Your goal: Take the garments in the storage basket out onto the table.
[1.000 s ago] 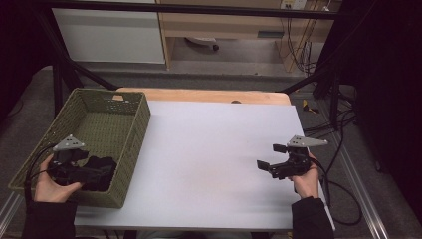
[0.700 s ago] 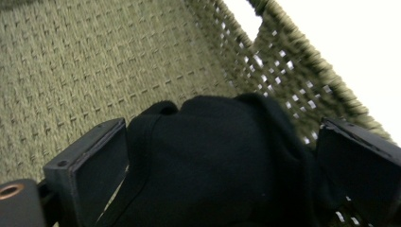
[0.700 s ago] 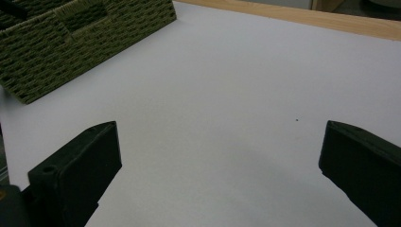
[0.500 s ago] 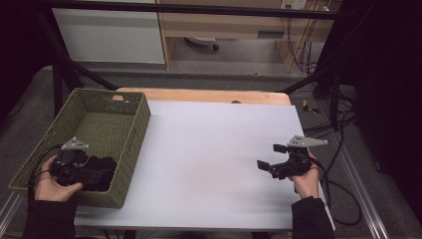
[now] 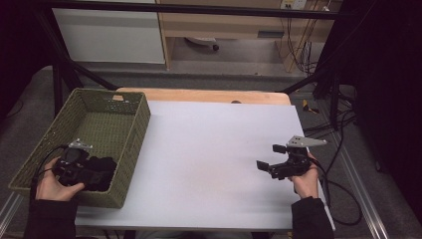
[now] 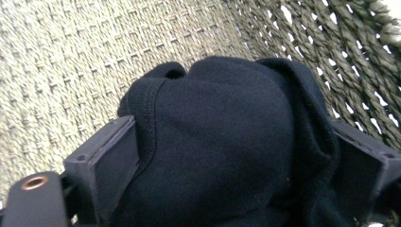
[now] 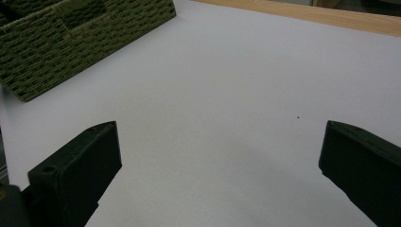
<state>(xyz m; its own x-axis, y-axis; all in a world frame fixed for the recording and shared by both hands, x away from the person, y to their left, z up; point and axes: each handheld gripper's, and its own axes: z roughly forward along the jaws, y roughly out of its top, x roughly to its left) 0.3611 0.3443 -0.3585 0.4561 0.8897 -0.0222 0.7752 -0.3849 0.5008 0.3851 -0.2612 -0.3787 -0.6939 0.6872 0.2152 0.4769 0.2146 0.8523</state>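
A white table (image 5: 214, 149) takes up the middle of a dim workroom, with a strip of bare wood along its far edge, pale cabinets behind that and loose cables trailing on the floor to the right. Nearest the person, at the table's left front corner, the left gripper (image 5: 87, 174) is dipped into the near end of a woven green basket (image 5: 132, 134), and its jaws are clamped on a bundle of dark cloth (image 5: 102, 167); the left gripper view has the same dark cloth (image 6: 222, 142) bulging thickly between the two black jaws, with the basket's woven floor just behind it and the basket's wall rising to the right. Held low like that, right against the weave, the cloth looks to be at the point of either being laid in the basket or being picked up out of it, and I cannot tell which. Across the table, the right gripper (image 5: 271, 164) hovers over bare white surface with its jaws spread wide and nothing between them, turned toward the basket; it seems parked out of the way, ready if a second grip is wanted. Farther back, the rest of the basket lies bare to its far wall
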